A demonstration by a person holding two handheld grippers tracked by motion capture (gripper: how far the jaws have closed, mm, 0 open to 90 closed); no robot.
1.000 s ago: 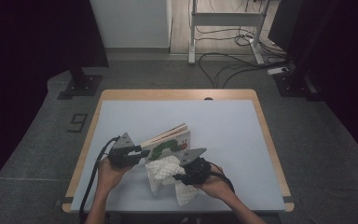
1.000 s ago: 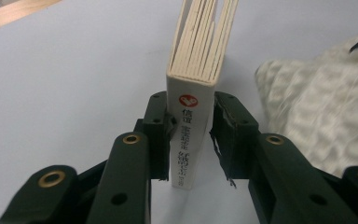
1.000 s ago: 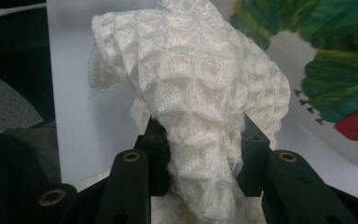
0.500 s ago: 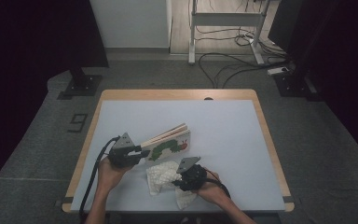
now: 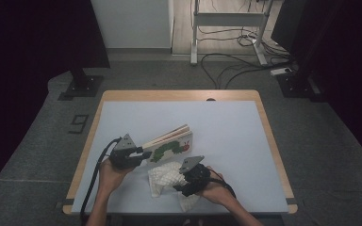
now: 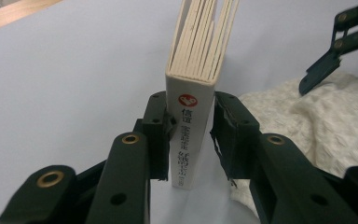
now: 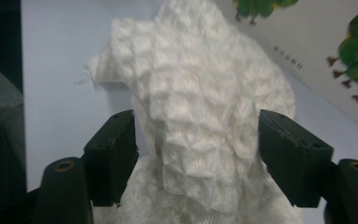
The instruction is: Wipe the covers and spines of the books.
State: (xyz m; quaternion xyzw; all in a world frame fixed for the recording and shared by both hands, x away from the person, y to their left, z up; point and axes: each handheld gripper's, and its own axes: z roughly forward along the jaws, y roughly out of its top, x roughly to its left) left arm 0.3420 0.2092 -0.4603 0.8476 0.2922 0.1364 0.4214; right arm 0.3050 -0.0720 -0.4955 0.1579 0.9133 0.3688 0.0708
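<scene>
A picture board book (image 5: 169, 143) with a green caterpillar on its cover stands tilted on the table, its pages fanned. My left gripper (image 5: 143, 154) is shut on its spine (image 6: 189, 135), a pad on each side. A white knitted cloth (image 5: 165, 176) lies crumpled just right of the book near the front edge. My right gripper (image 5: 183, 181) is over it. Its jaws have just been opening and now stand open either side of a raised fold of the cloth (image 7: 200, 107). The book's cover (image 7: 326, 51) lies beyond. The right gripper's fingertips (image 6: 328, 60) show above the cloth (image 6: 317, 121).
The pale blue tabletop (image 5: 217, 122) has a wooden rim (image 5: 179, 95), with bare room at the back and right. On the floor beyond are cables (image 5: 231, 61) and a white desk frame (image 5: 226, 19). A dark stand foot (image 5: 78, 87) sits at the left.
My right gripper has sunk a little toward the near edge and its jaws have spread apart around the cloth, which now lies lower. The left gripper and the book have stayed put.
</scene>
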